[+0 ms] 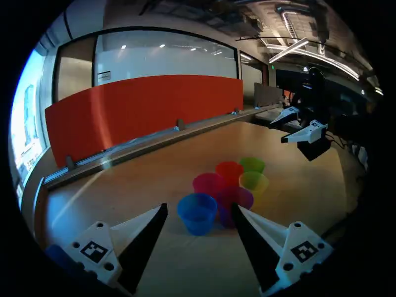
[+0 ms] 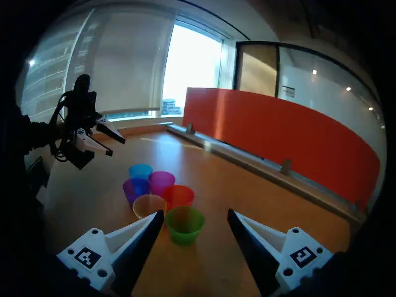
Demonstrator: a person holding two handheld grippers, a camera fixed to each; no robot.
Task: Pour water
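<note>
Six plastic cups stand upright in a tight cluster on a wooden table [image 1: 307, 198], with the red cup [image 1: 229, 172] near the middle. In the left gripper view, the pink cup [image 1: 208, 184] and the yellow cup [image 1: 253, 183] sit just beside the red cup, one on each flank. The green cup [image 1: 251, 165] stands just behind the red cup, on the side toward the right gripper [image 1: 278, 132]. The purple cup [image 1: 236, 200] and the blue cup [image 1: 197, 214] stand in front of the red cup, on the side toward the left gripper [image 1: 198, 207]. Whether any cup holds water cannot be told.

The left gripper faces the cluster from the blue-cup side of the red cup, jaws spread wide and holding nothing, with the blue cup showing in the gap between its fingers. In the right gripper view, the right gripper [image 2: 195, 213] faces the cluster from the opposite side of the red cup [image 2: 178, 195]. Its jaws are also wide apart and empty, and the green cup [image 2: 184, 223] is framed between its fingers. The left gripper [image 2: 118, 147] appears there raised above the table, well apart from the red cup, its two white fingers parted. The right gripper looks the same in the left gripper view.

Beyond the red cup, a long red partition [image 1: 148, 109] runs along the table's edge, with a glass wall [image 1: 163, 57] behind it. A bright window [image 2: 193, 74] lies past the partition's end, and strip ceiling lights [image 1: 292, 47] glow overhead.
</note>
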